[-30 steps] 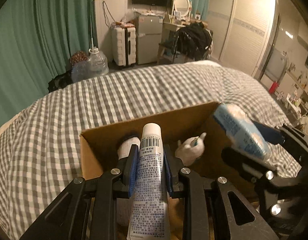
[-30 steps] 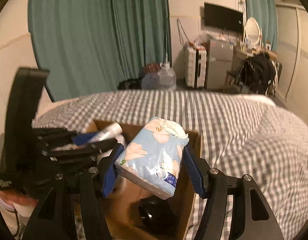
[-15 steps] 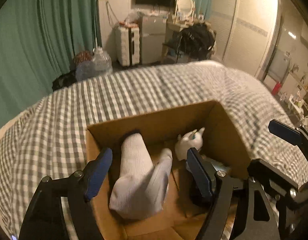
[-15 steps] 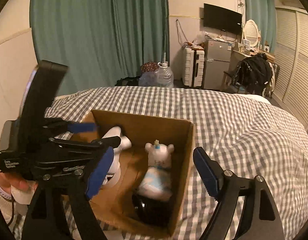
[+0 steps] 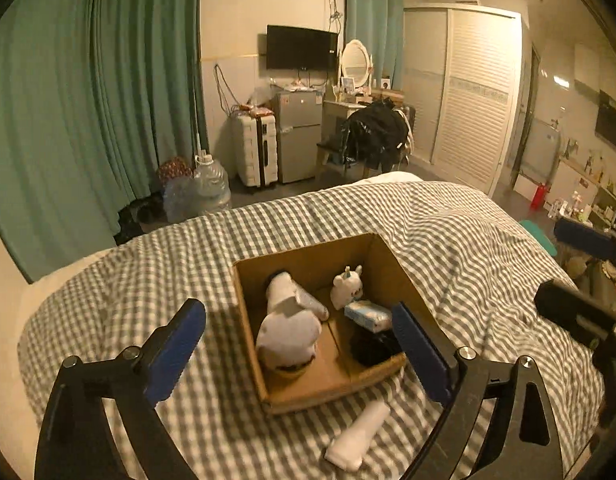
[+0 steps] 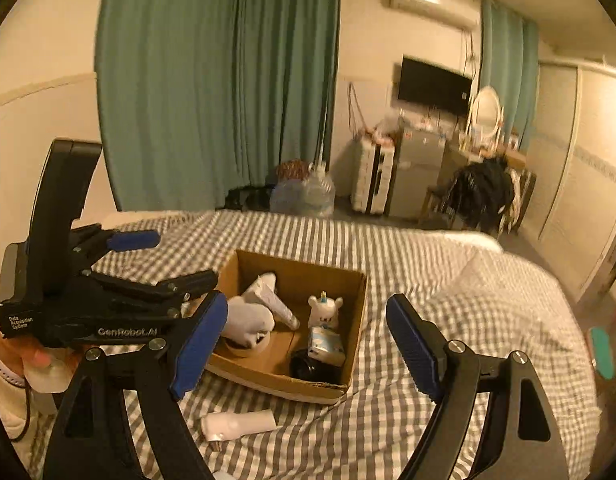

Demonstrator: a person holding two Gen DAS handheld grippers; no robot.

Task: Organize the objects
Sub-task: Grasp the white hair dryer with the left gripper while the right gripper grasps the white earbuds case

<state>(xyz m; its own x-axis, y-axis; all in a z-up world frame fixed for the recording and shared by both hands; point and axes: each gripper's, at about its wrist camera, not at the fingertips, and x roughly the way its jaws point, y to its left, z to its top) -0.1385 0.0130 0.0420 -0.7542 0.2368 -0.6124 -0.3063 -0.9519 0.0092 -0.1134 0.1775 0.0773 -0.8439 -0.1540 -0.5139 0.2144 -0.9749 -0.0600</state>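
The cardboard box (image 5: 327, 376) is seen lying on the checked bedspread (image 5: 447, 232), straight ahead of both grippers and below them; packed inside are a white sock (image 5: 288, 324) with a tube (image 6: 274, 300) leaned against it on the left gripper's side, a small white plush bear (image 5: 347, 286) at the far wall, a blue tissue pack (image 5: 367, 314) just in front of the bear, and a dark object (image 5: 373, 346) nearest the grippers. A white tube (image 5: 357, 436) is left outside on the bedspread, just beside the box's near wall, between the fingers' line of sight. The left gripper (image 5: 302, 356) is held wide apart with nothing in it, and the right gripper (image 6: 306, 344) is likewise spread and unloaded, the left one appearing to its left
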